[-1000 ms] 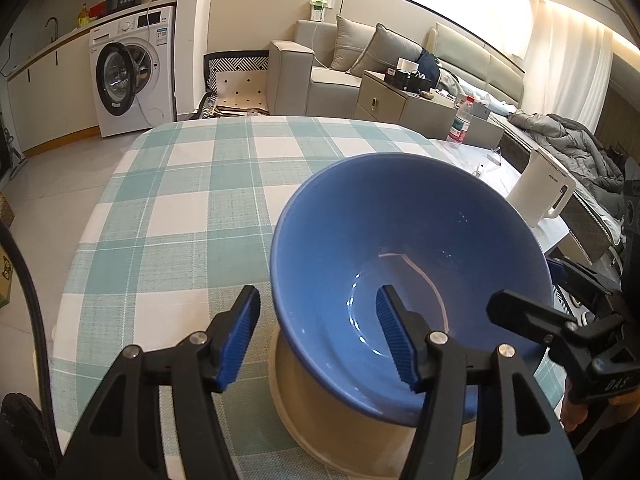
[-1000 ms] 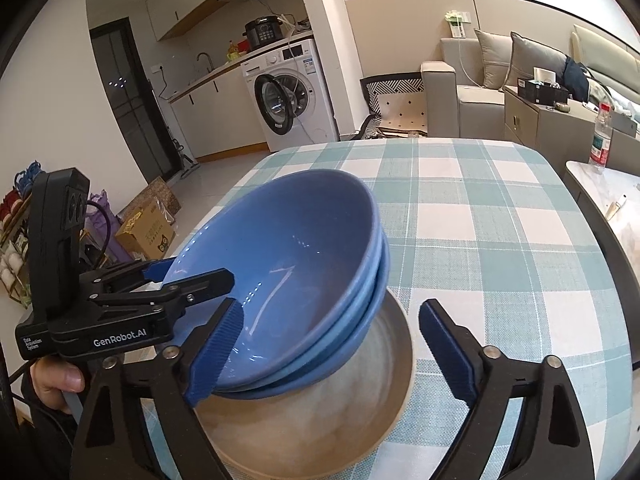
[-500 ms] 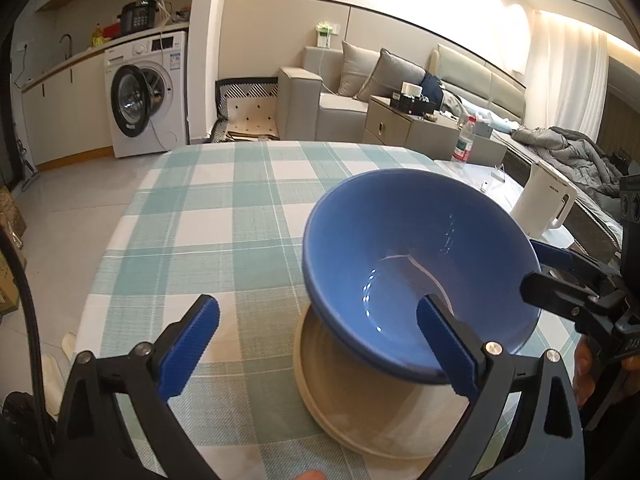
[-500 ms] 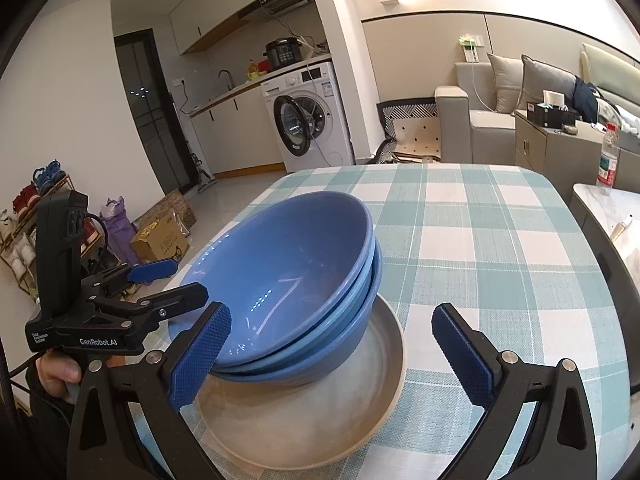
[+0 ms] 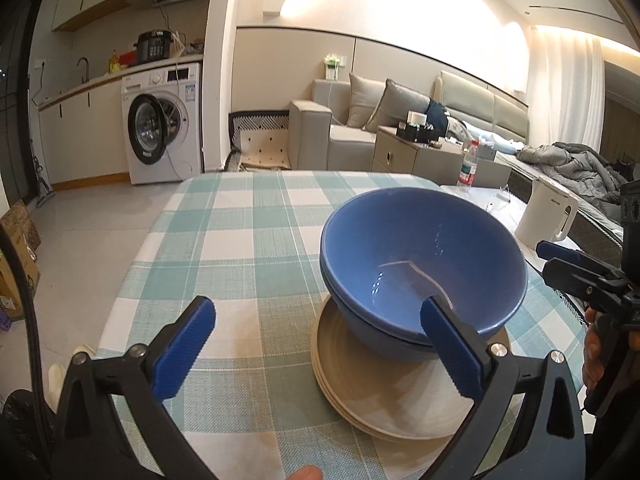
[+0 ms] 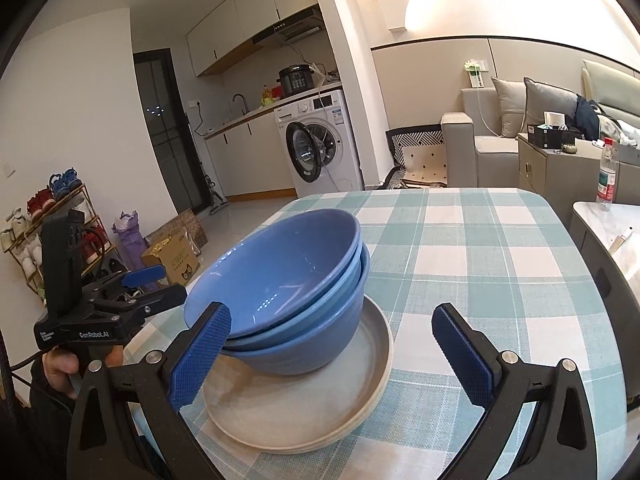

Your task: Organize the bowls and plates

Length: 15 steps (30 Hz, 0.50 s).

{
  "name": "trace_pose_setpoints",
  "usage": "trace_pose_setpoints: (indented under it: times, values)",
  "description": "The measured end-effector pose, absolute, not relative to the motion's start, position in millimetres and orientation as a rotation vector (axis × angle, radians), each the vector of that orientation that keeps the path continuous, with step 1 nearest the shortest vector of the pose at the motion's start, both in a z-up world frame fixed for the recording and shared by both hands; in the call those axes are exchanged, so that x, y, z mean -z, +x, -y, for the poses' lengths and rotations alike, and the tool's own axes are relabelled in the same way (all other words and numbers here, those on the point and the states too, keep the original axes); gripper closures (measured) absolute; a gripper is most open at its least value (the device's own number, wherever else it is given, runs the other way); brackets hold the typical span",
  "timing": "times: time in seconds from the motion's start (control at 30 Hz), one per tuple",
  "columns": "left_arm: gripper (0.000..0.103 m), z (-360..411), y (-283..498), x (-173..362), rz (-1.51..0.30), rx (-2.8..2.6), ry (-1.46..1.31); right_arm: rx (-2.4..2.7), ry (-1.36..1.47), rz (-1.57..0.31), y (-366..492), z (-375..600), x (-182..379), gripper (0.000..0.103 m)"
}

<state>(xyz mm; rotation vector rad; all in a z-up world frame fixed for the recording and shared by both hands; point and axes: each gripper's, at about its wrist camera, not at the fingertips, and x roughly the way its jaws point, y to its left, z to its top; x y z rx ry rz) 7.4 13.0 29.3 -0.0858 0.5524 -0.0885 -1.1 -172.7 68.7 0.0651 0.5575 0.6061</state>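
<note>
Blue bowls sit nested on beige plates on the checked table. Left gripper, marked "GenRobot.AI", and right gripper: jaws apart, empty.

Nested blue bowls sit on stacked beige plates on the checked worktop; the left hand-held gripper is wide open, empty.

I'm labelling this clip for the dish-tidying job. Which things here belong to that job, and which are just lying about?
Part of the job:
- blue bowls, nested
- beige plates, stacked beneath them
- left gripper, open
- right gripper, open

Just lying about:
- white kettle
- water bottle
- washing machine
- cardboard box
</note>
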Motion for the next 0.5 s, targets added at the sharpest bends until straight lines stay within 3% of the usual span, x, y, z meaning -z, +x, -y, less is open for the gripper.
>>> trace_pose_setpoints:
  times: [0.5]
  values:
    - [0.000,-20,-12,-23,-0.449,0.083,-0.043,-0.615,0.053,-0.500,-16,187,-50,0.001]
